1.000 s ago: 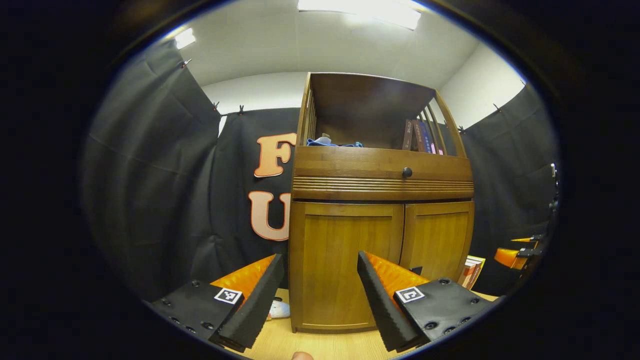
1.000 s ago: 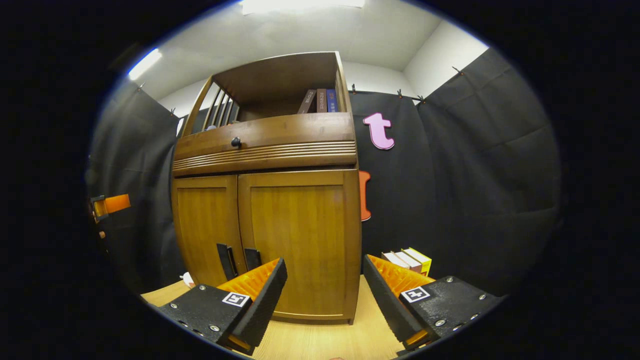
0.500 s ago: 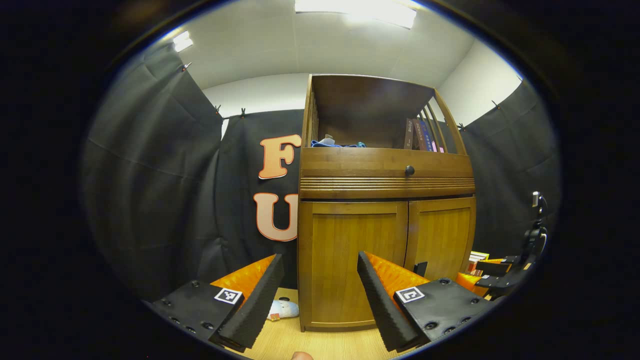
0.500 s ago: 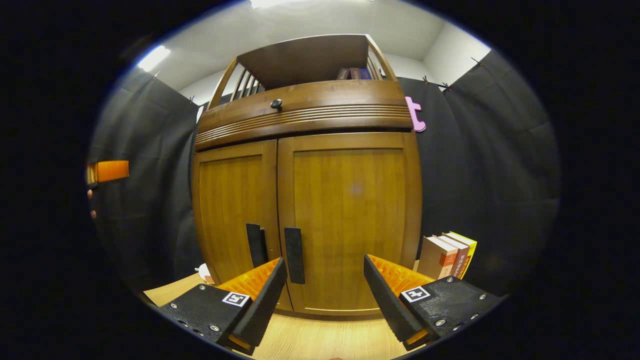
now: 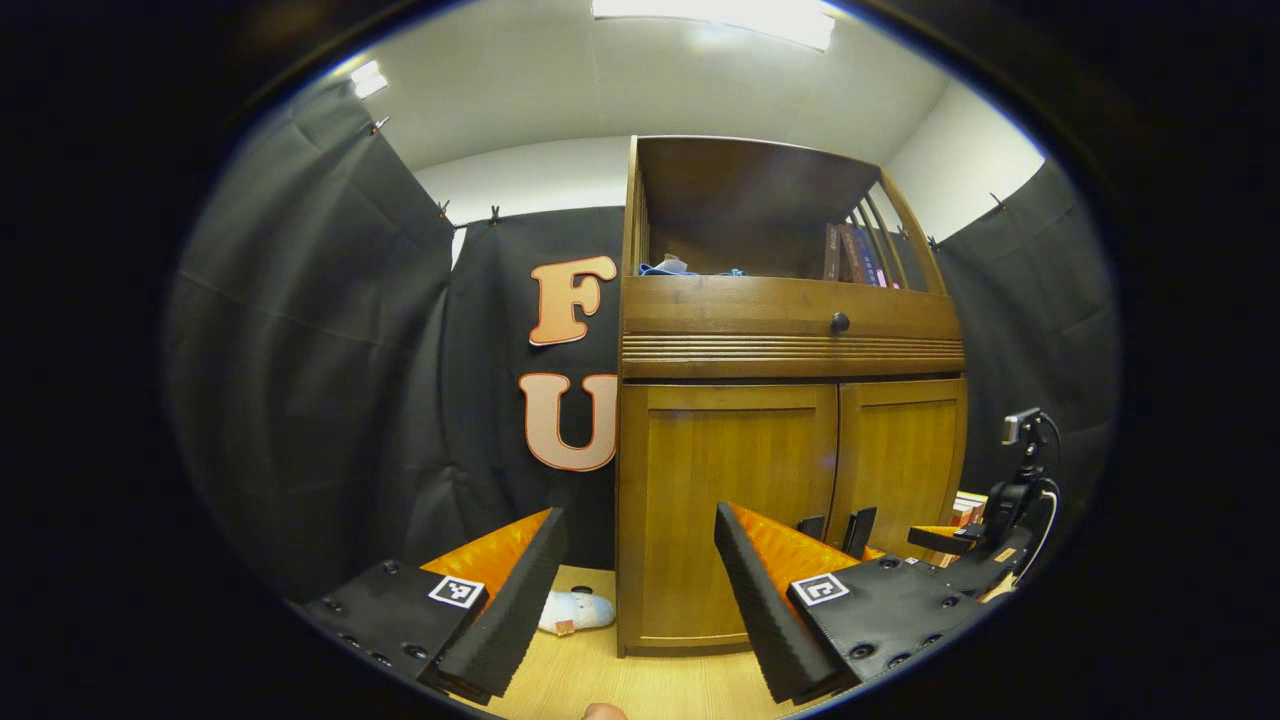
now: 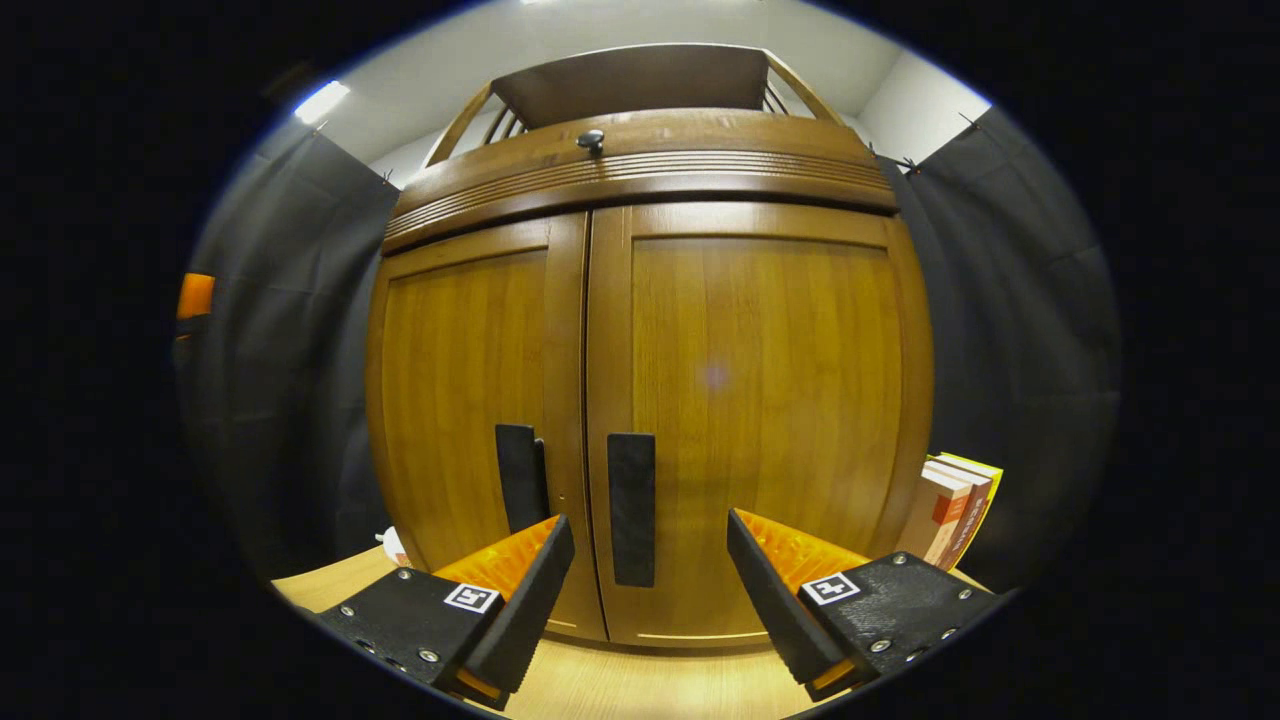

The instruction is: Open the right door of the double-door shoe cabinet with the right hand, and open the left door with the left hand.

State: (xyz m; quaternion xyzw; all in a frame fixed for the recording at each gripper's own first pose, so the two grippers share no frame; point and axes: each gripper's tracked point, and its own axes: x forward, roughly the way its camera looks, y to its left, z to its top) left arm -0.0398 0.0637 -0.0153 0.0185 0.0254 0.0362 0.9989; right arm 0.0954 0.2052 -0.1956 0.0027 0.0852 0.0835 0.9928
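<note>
I have the right gripper point(image 6: 650, 590) close in front of the shoe cabinet point(image 6: 650, 160), fingers spread wide and holding nothing. The right door point(image 6: 760, 400) and left door point(image 6: 470, 390) are both closed, and the right door's handle point(image 6: 632, 508) sits in the gap between my 2 fingers, touching neither that I can see. The left door's handle point(image 6: 520, 478) is just beside it. Books point(image 6: 950, 510) stand to the cabinet's right. My left gripper point(image 5: 635, 590) hangs farther back, fingers wide apart and empty, facing the left door point(image 5: 725, 500). A small white toy point(image 5: 575, 612) lies on the wooden floor point(image 5: 640, 685).
</note>
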